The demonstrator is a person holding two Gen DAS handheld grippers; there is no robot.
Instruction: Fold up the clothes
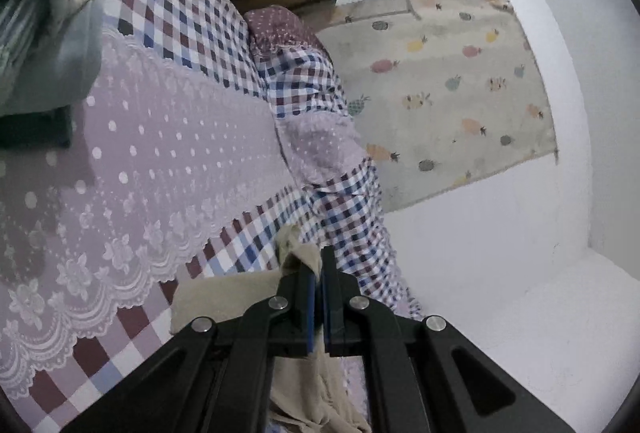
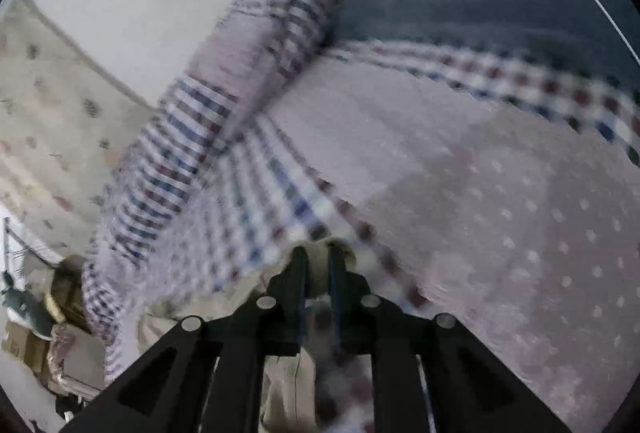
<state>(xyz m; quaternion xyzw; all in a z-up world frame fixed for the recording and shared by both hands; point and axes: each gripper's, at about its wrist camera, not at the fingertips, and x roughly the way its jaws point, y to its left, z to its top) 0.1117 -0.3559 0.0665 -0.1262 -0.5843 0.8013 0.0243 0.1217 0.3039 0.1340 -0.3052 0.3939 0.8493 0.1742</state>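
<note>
The landmark here is the bed (image 1: 192,137), covered w/ a checked sheet and a pale lace cloth w/ dots on top.

The left gripper (image 1: 319,265) is at the near edge of the bed. Its fingers (image 1: 306,297) are clenched tight on a beige garment (image 1: 224,297): a bunch of the cloth sticks up between the tips, one part lies flat on the bed edge just beside the gripper, and the rest hangs down under it, off the bed.

The right gripper (image 2: 318,257) is also over the near part of the bed, but the right wrist view is much blurred. Its fingers (image 2: 299,265) stand a little apart, w/ a beige fold (image 2: 320,283) between them. It looks like the same garment, but if the pads really press it, I cannot tell.

Progress, as I judge it: the task is at an early step. The garment is not spread on the bed, no clean fold is visible, and most of it still hangs or is bunched. So approx. all is left: lay it flat on the bed, smooth it, then fold. No finished pile is seen on the bed. At the far side of the bed lies only grey bedding (image 1: 60,45), not part of the work.
</note>
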